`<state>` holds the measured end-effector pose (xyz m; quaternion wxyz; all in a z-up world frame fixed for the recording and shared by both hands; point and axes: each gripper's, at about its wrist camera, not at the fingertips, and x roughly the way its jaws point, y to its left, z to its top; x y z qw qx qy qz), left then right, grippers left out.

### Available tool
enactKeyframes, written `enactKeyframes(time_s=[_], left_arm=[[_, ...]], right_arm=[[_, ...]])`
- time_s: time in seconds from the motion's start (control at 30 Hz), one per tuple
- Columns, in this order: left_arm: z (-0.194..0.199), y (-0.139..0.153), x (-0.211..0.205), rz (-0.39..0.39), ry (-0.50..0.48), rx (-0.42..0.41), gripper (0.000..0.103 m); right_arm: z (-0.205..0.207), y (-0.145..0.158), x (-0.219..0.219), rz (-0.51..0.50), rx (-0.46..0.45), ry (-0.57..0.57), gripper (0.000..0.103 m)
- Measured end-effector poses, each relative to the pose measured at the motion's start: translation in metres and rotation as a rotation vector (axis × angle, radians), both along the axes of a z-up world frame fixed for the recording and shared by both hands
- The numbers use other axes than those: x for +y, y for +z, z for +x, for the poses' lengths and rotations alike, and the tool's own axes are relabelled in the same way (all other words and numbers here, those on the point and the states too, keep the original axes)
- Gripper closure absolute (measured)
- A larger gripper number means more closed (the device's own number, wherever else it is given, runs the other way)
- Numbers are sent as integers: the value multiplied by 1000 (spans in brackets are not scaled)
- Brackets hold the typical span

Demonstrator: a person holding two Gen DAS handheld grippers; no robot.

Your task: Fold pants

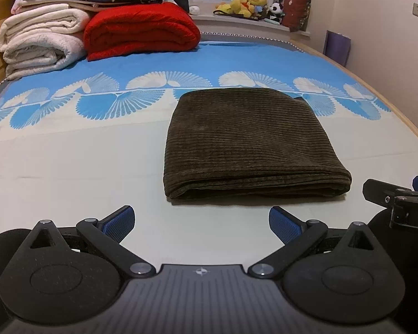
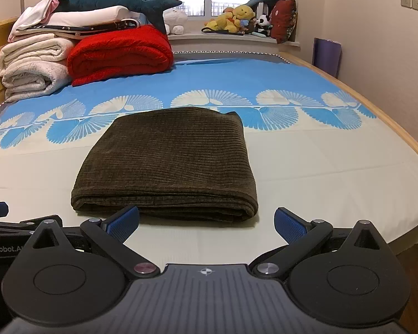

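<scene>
Dark brown corduroy pants (image 1: pixel 245 142) lie folded into a flat rectangular stack on the bed, also seen in the right wrist view (image 2: pixel 170 161). My left gripper (image 1: pixel 202 224) is open and empty, a little short of the stack's near left edge. My right gripper (image 2: pixel 207 224) is open and empty, just short of the stack's near folded edge. The right gripper also shows at the right edge of the left wrist view (image 1: pixel 398 194), and part of the left gripper shows at the left edge of the right wrist view (image 2: pixel 19 225).
The bed has a cream and blue patterned sheet (image 1: pixel 69 161). Folded white blankets (image 1: pixel 39 41) and a red blanket (image 1: pixel 142 30) are stacked at the far left, with a plush shark (image 2: pixel 119 1) on top. Soft toys (image 2: pixel 237 19) sit on the windowsill. The bed's wooden edge (image 2: pixel 404 142) runs along the right.
</scene>
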<state>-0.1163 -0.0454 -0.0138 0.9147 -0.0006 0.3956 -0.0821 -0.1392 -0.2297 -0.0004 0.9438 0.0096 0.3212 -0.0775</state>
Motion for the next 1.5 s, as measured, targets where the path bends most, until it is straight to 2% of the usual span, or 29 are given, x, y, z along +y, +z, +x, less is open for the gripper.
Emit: enactKeyframes(time_s=[1.5], left_arm=[[0,-8,-3,32,7,11,0]], right_arm=[[-1,-5,0,-31,29,21,1]])
